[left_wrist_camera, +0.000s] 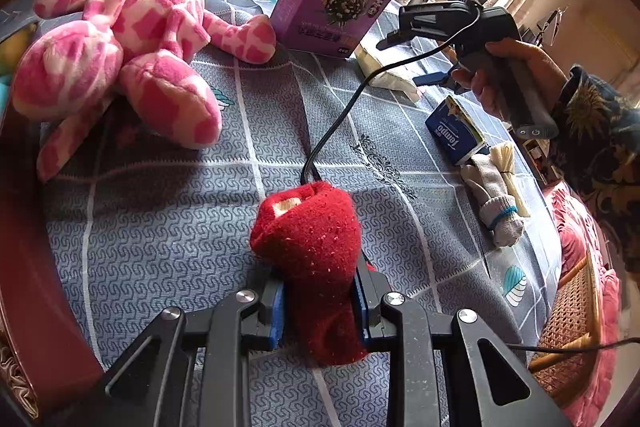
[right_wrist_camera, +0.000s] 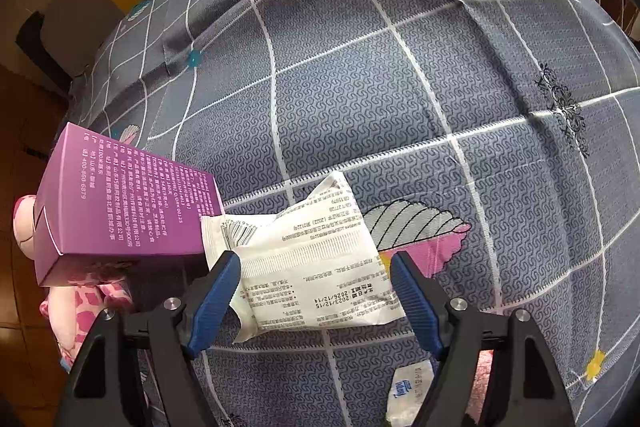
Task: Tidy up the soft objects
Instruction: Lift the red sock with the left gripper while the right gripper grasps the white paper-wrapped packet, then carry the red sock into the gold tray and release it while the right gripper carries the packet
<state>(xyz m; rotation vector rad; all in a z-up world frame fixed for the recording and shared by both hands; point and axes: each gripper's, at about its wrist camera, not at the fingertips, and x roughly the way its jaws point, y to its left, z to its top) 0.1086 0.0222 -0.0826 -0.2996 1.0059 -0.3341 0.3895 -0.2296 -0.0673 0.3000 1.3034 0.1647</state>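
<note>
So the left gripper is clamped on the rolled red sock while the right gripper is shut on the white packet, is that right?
Not quite: the right gripper is open, its jaws apart around the white packet, as the right wrist view shows. The left gripper is indeed clamped on the rolled red sock.

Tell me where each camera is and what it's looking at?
Left wrist: sits on the left claw, looking down across the table; the claw is shut on a red sock, and the person's right hand shows.
Right wrist: sits on the right claw, pointing steeply down at a white packet between its open jaws.
Both see: the purple box, pink toy, packet.
</note>
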